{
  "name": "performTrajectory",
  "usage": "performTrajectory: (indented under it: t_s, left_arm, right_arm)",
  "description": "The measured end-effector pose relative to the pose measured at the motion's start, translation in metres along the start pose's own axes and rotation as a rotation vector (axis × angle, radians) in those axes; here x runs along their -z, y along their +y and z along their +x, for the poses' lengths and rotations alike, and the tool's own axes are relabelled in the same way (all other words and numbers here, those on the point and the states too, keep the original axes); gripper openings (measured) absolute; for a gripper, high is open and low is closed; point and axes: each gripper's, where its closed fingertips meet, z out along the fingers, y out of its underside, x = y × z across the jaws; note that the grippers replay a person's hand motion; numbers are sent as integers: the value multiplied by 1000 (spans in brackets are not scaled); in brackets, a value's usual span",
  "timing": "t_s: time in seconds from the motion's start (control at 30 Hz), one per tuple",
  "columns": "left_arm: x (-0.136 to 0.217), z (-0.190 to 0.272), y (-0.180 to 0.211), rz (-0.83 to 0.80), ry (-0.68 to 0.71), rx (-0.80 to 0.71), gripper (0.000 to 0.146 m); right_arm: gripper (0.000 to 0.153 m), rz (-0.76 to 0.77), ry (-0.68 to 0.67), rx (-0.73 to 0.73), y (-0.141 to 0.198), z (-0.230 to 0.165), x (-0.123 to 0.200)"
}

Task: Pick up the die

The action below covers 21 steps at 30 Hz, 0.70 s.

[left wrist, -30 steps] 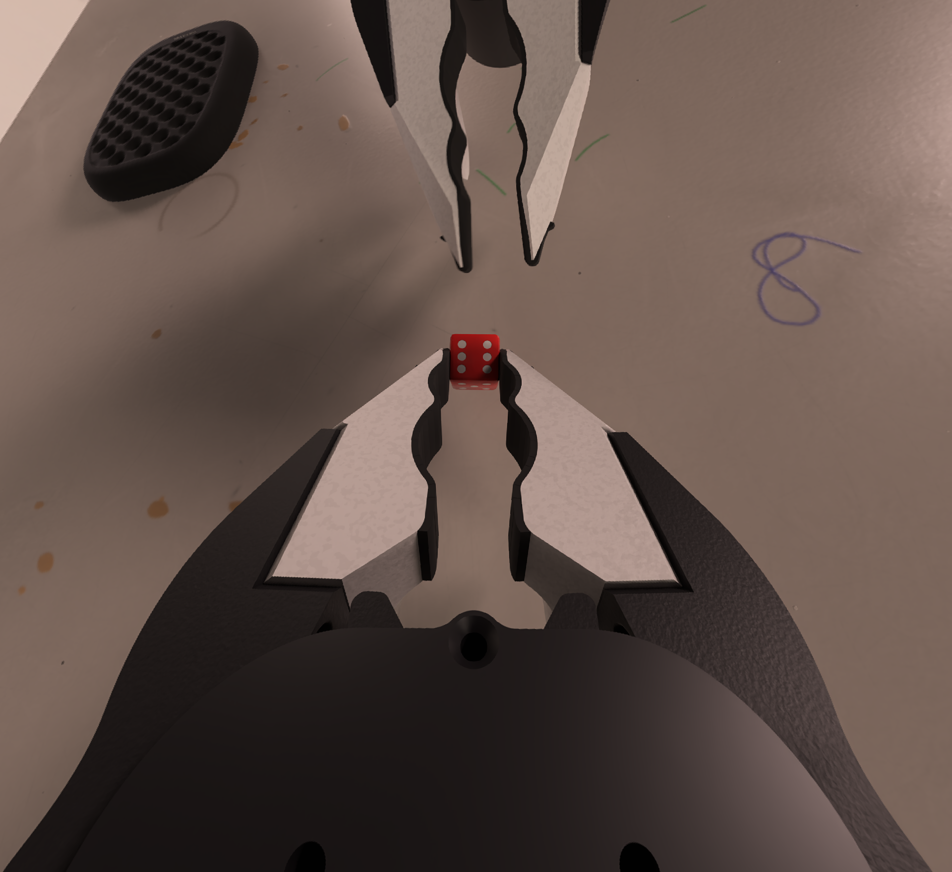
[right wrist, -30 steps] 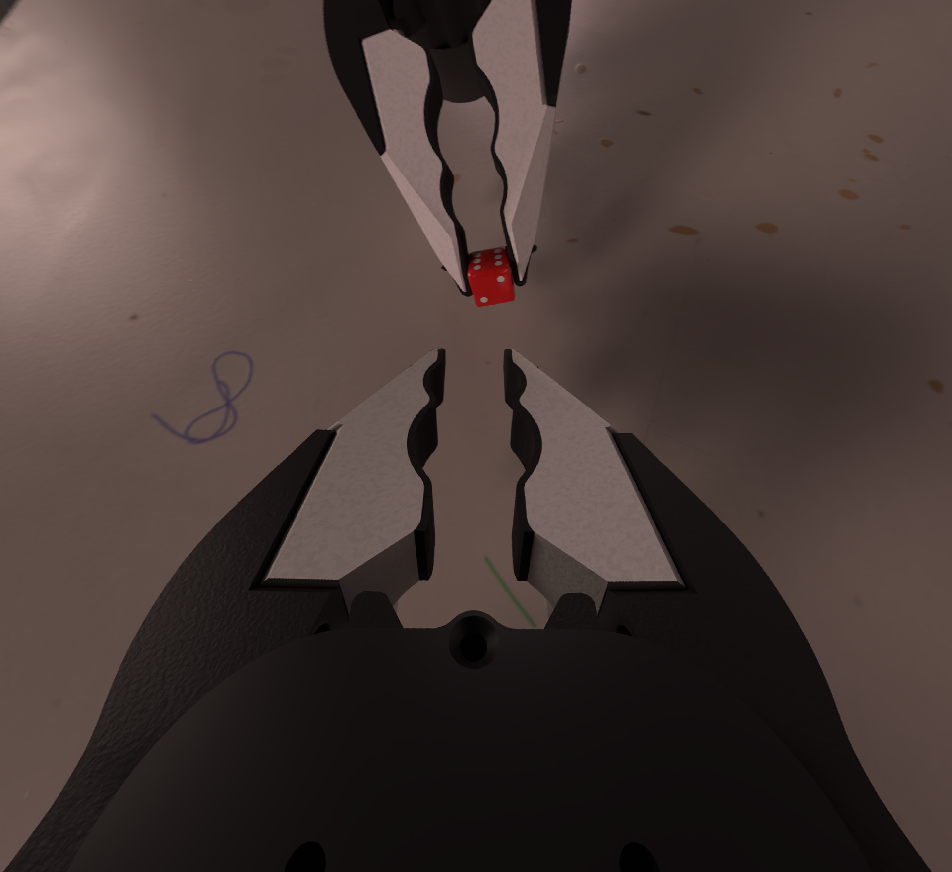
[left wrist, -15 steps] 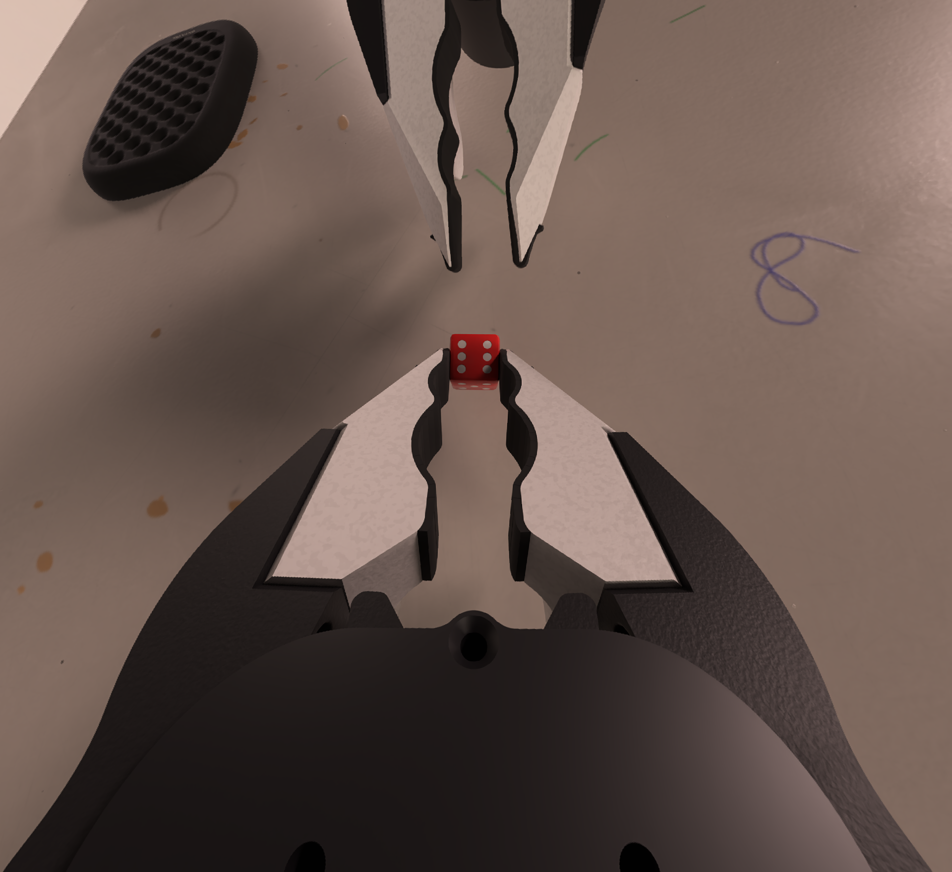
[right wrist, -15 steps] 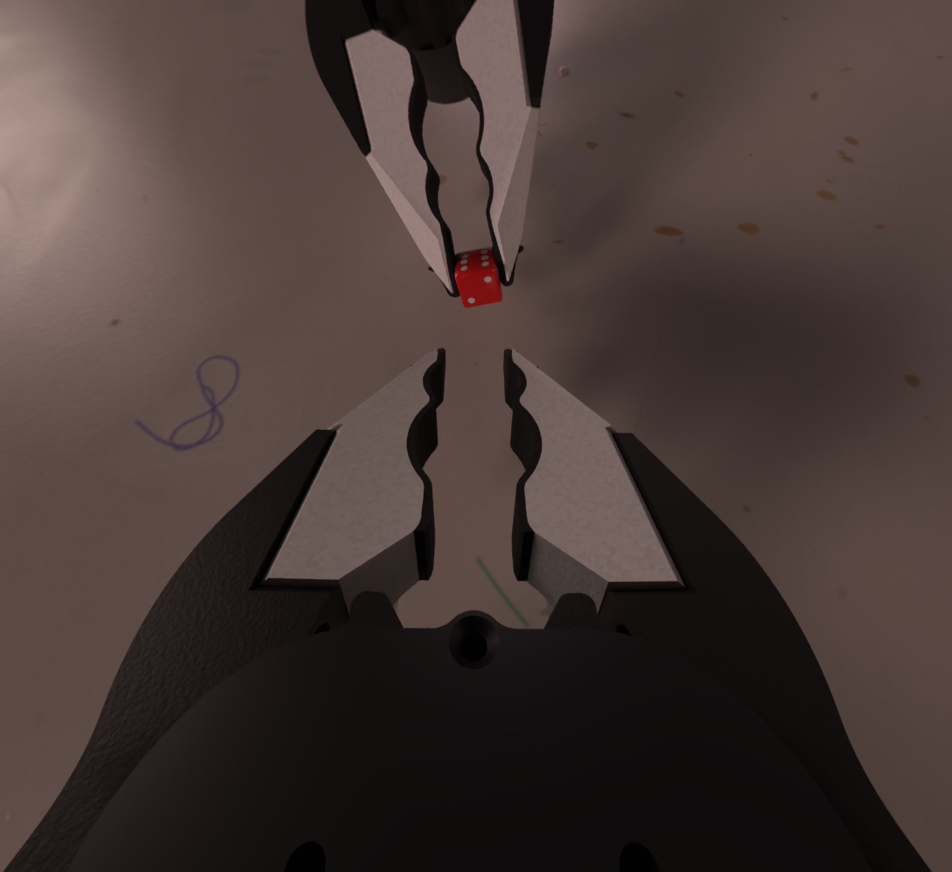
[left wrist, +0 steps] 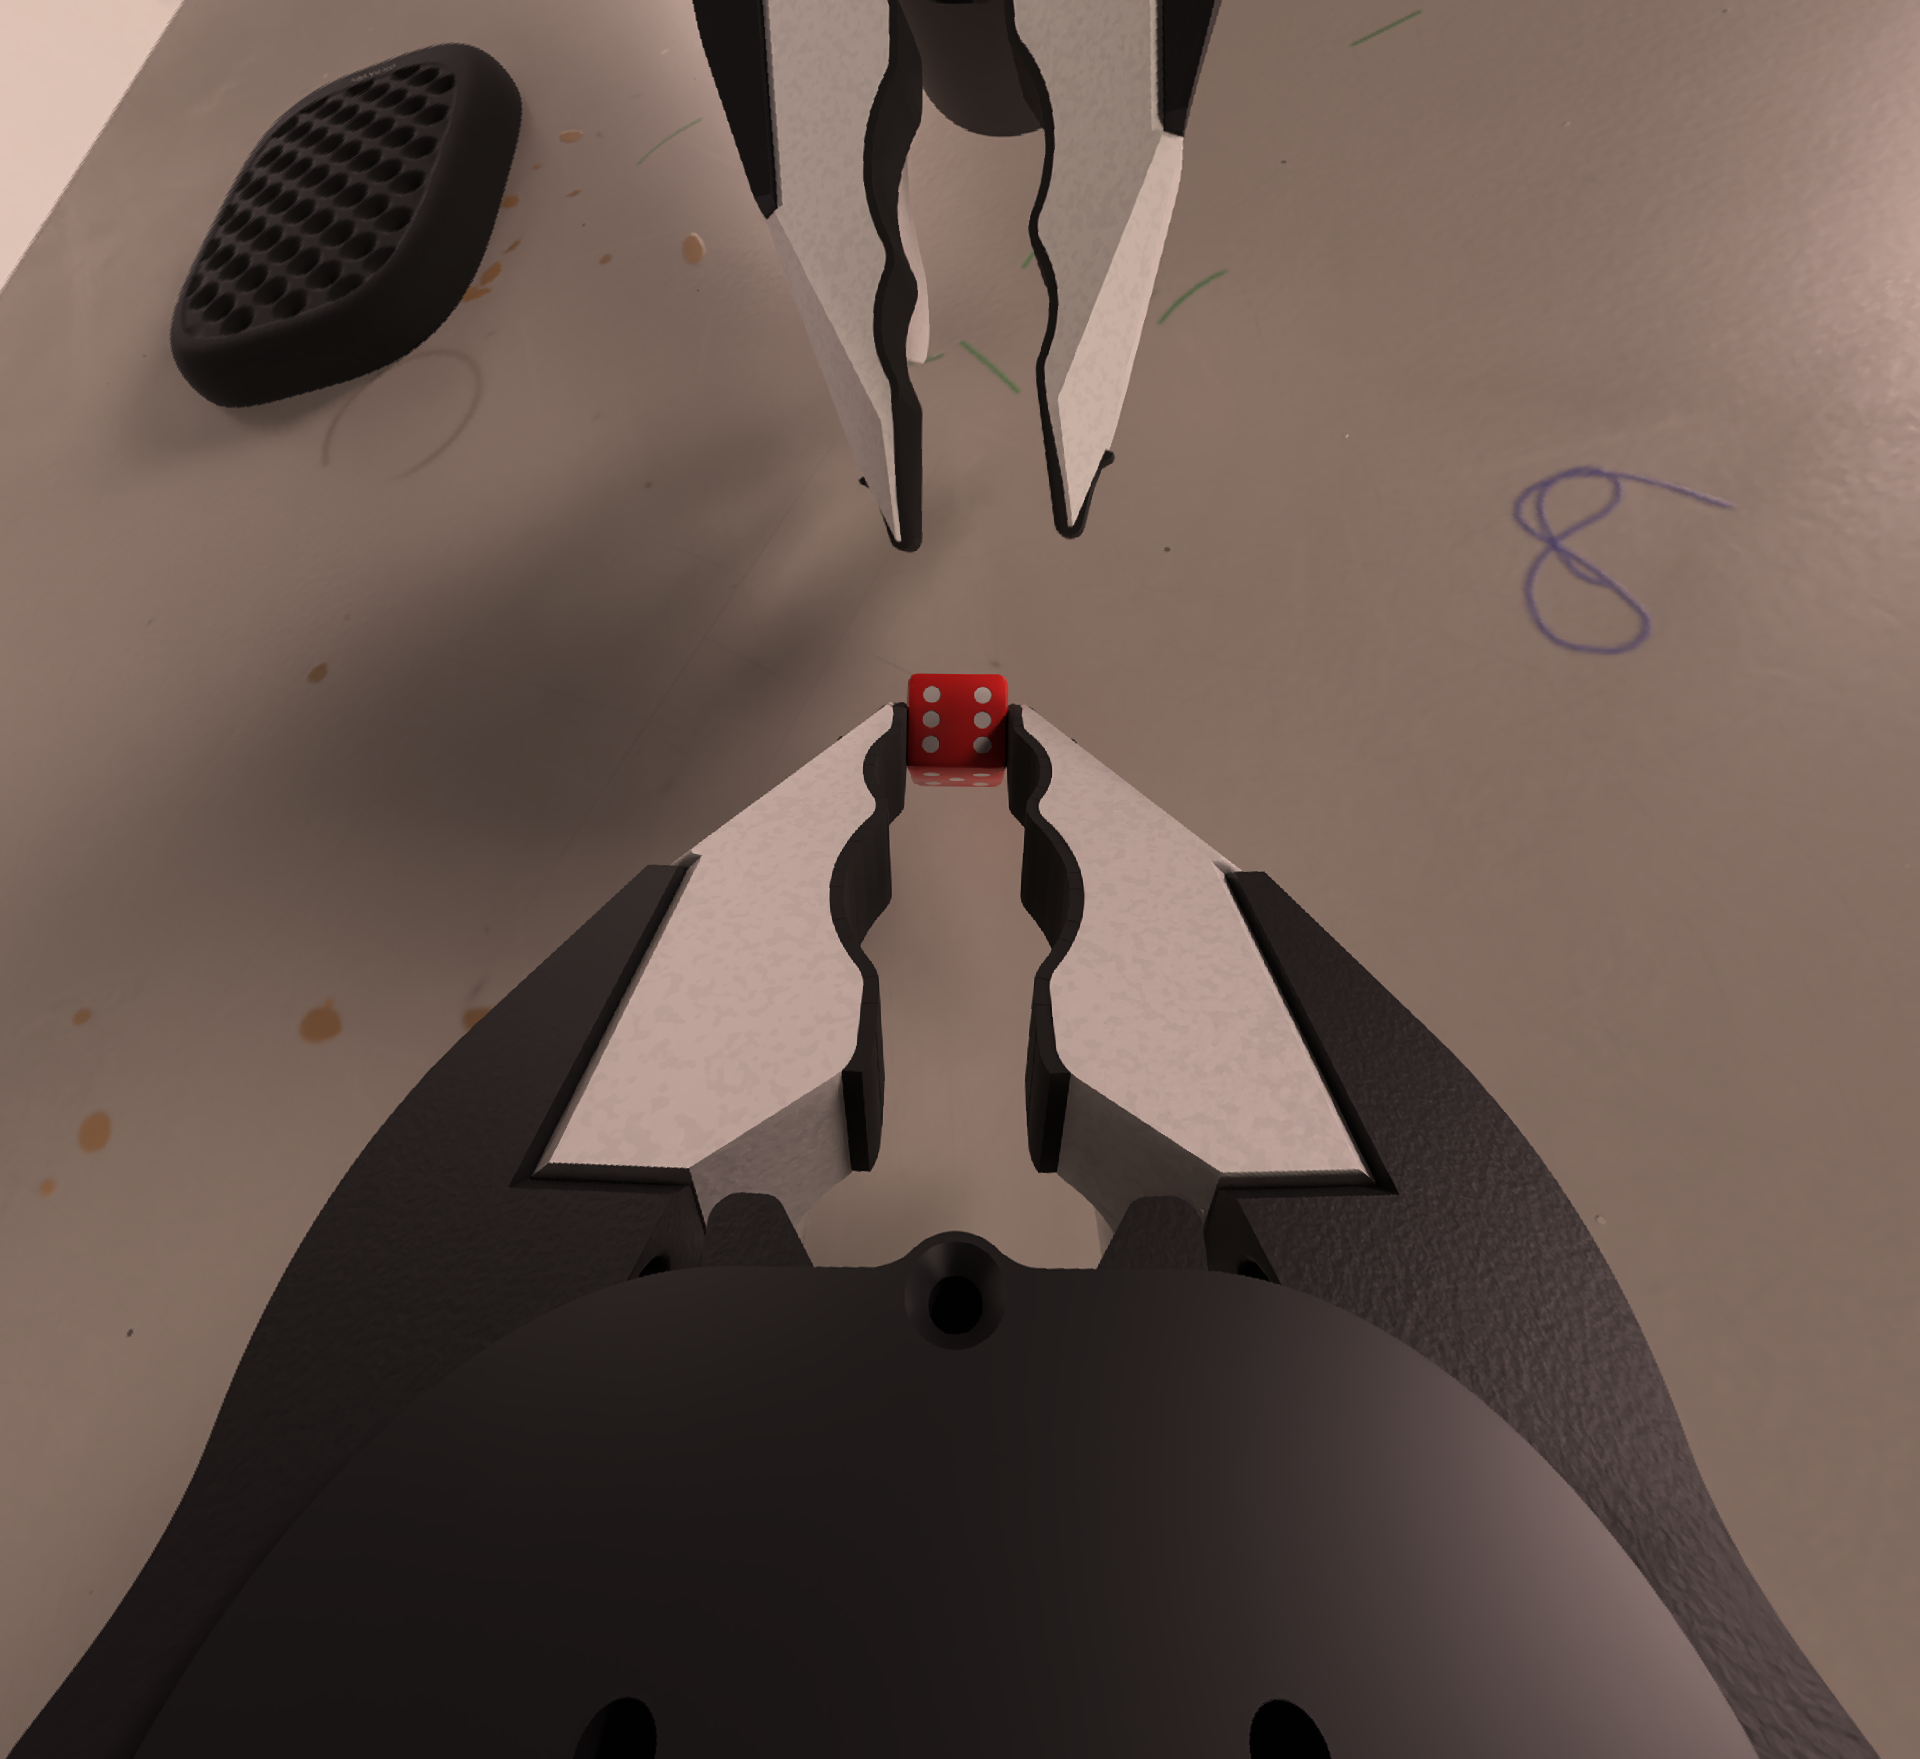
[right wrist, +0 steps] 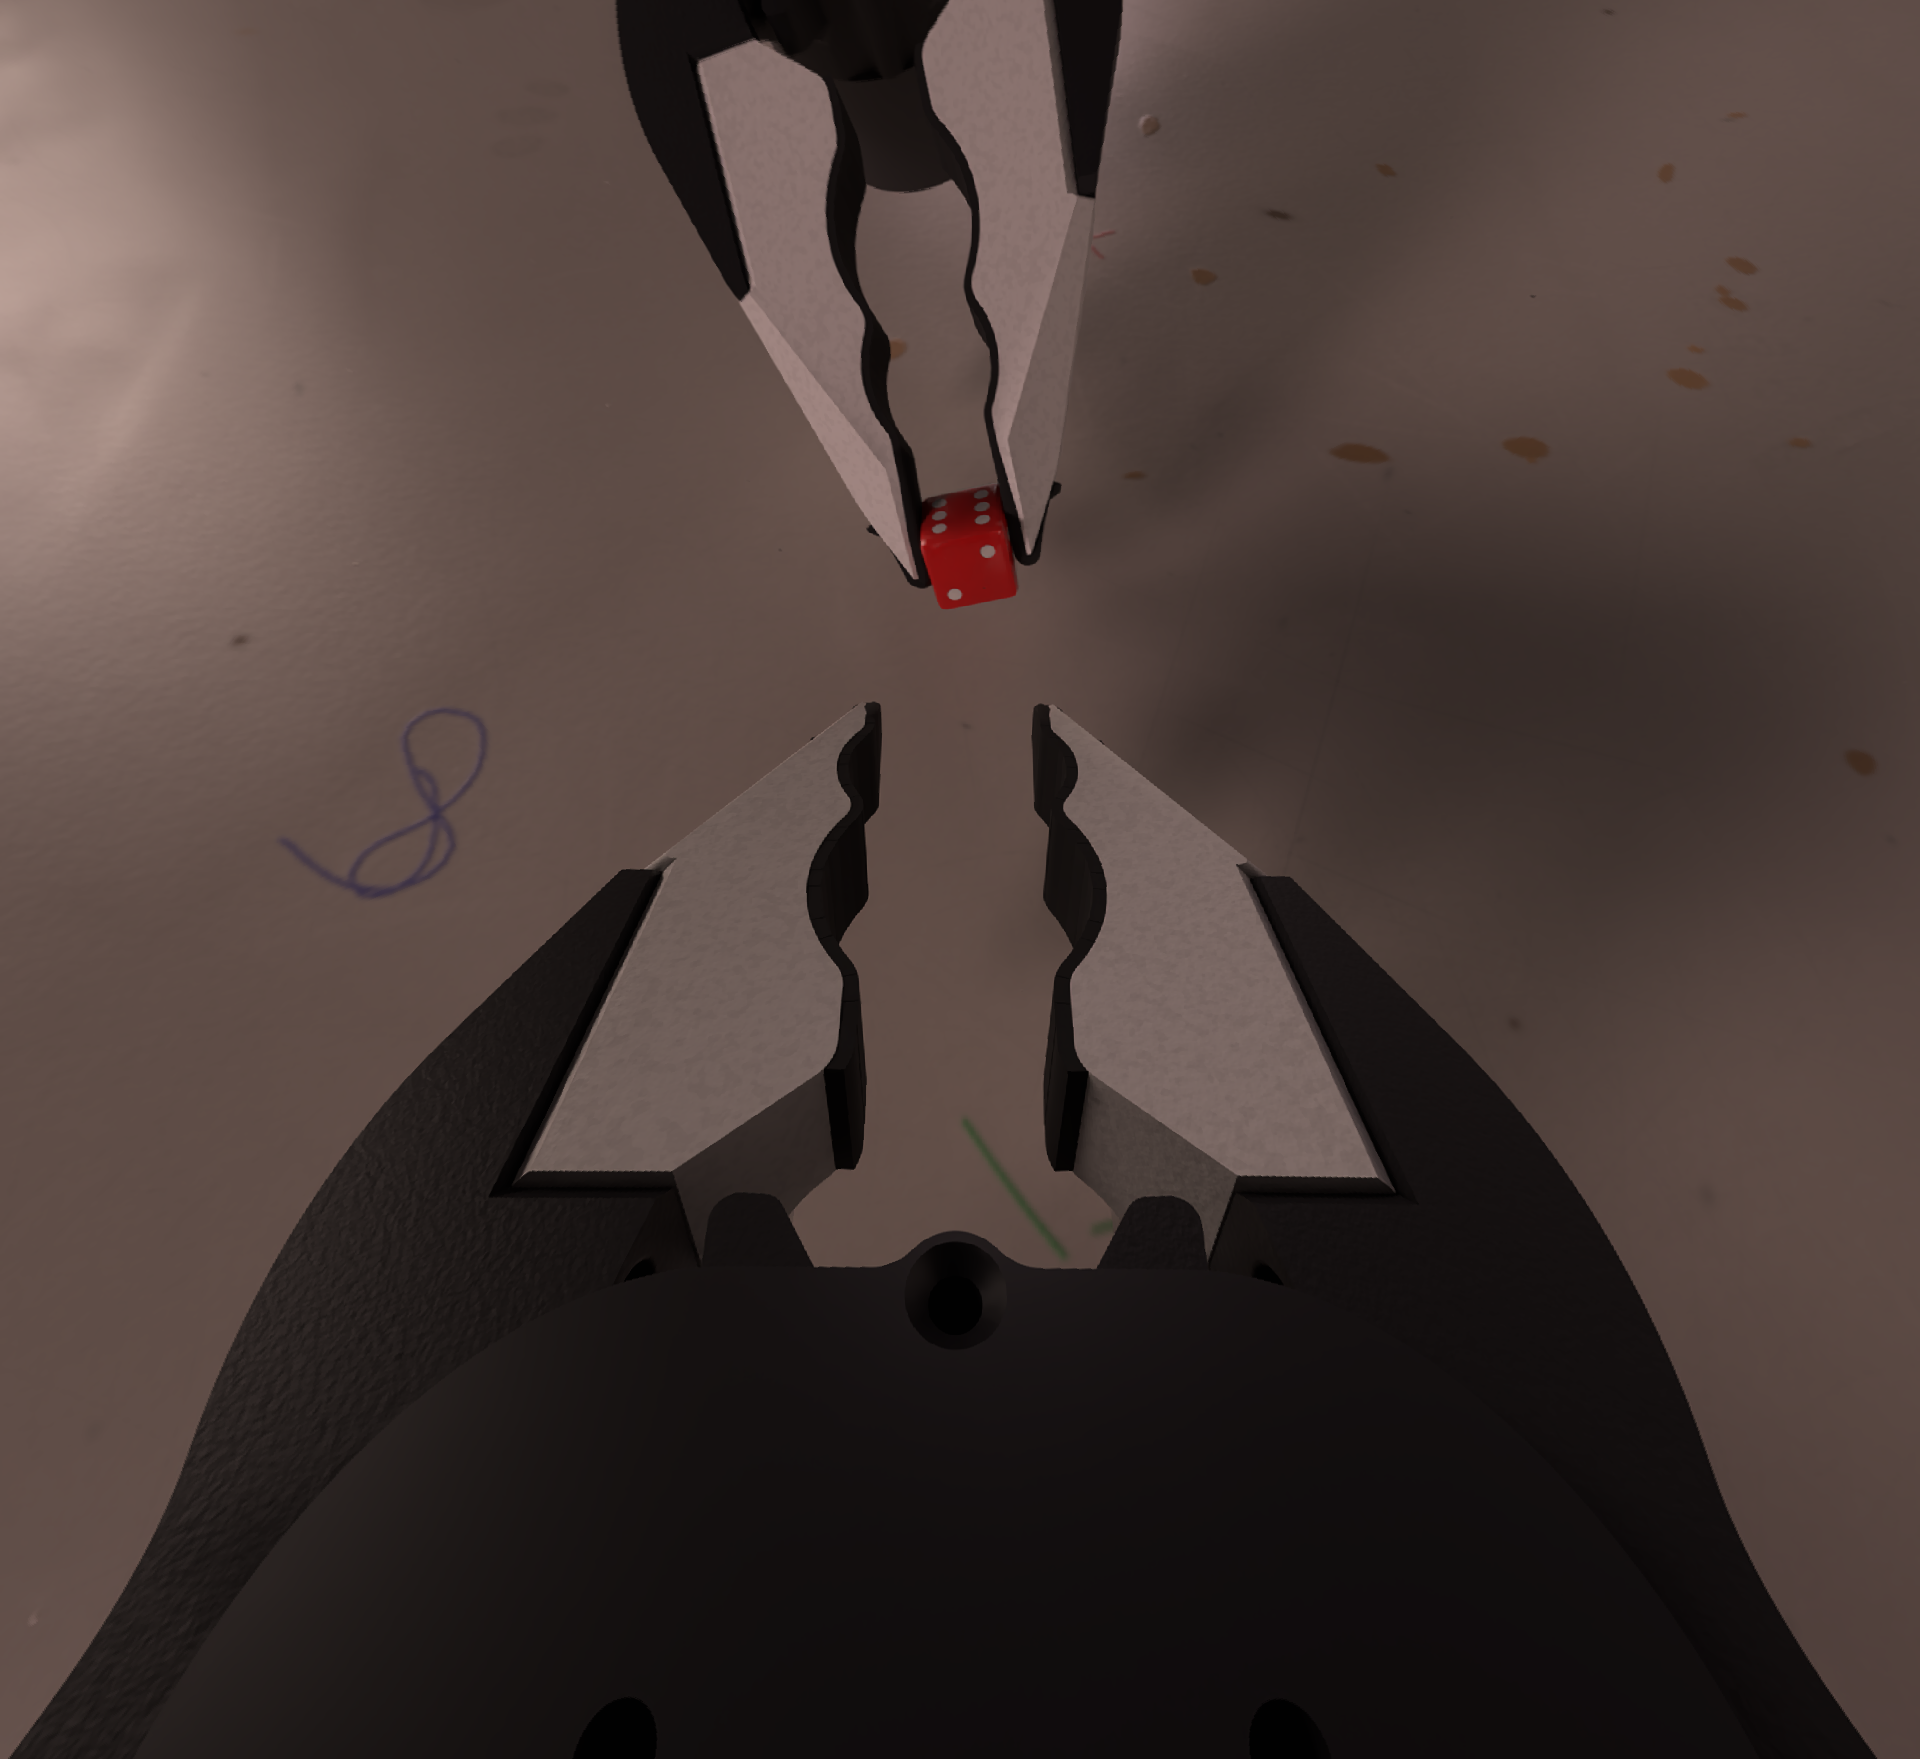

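The small red die with white pips (left wrist: pixel 957 720) sits pinched between the two fingertips of the left gripper (left wrist: pixel 956 722), whose pale-faced, black-edged fingers press against its left and right sides; the six-pip face looks up toward that gripper's camera. In the right wrist view the same die (right wrist: pixel 968 549) shows at the very tips of the left gripper (right wrist: pixel 966 546), its lower half sticking out past the fingertips. Whether it rests on the tabletop or is lifted just clear of it cannot be told, though a faint red reflection lies directly beneath it.

The right gripper (right wrist: pixel 957 717) faces the left one tip to tip, near the die but apart from it, its jaws narrowly parted and empty. From the left wrist view the right gripper (left wrist: pixel 987 535) hangs above the worn, brownish tabletop (left wrist: pixel 1558 878), which carries orange-brown specks and thin green scratches.

A black, rounded pad with a honeycomb of holes (left wrist: pixel 343 223) lies flat to one side, well apart from both grippers; nothing can be seen in its holes. A blue pen scribble (left wrist: pixel 1579 561) marks the table on the other side.
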Motion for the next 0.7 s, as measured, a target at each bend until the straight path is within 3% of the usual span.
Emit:
performTrajectory:
  t_s: [0.1, 0.2, 0.27, 0.4, 0.47, 0.6, 0.67, 0.7]
  left_arm:
    - [0, 0, 0, 1, -3, -3, 18]
    - [0, 0, 0, 3, -7, -8, 18]
    - [1, 0, 0, 6, -13, -15, 18]
    - [1, -1, -1, 17, -25, -37, 18]
    - [2, -1, -2, 23, -24, -35, 18]
    - [2, 0, -2, 25, -21, -42, 18]
    - [3, 0, -3, 31, -20, -38, 18]
    - [3, 0, -3, 35, -20, -35, 18]
  right_arm:
    - [23, -21, 3, 12, 2, -1, -2]
    - [11, -22, -111, -4, 3, -13, 1]
    - [11, 6, -78, -13, 0, -9, 2]
    - [39, 27, 7, 6, -3, 0, 2]
    - [41, -4, -12, 10, 0, -3, 0]
    - [10, -2, -109, -15, 1, -13, 3]
    - [10, 17, -60, -10, -1, -7, 3]
    - [17, 19, -33, -7, -1, -4, 3]
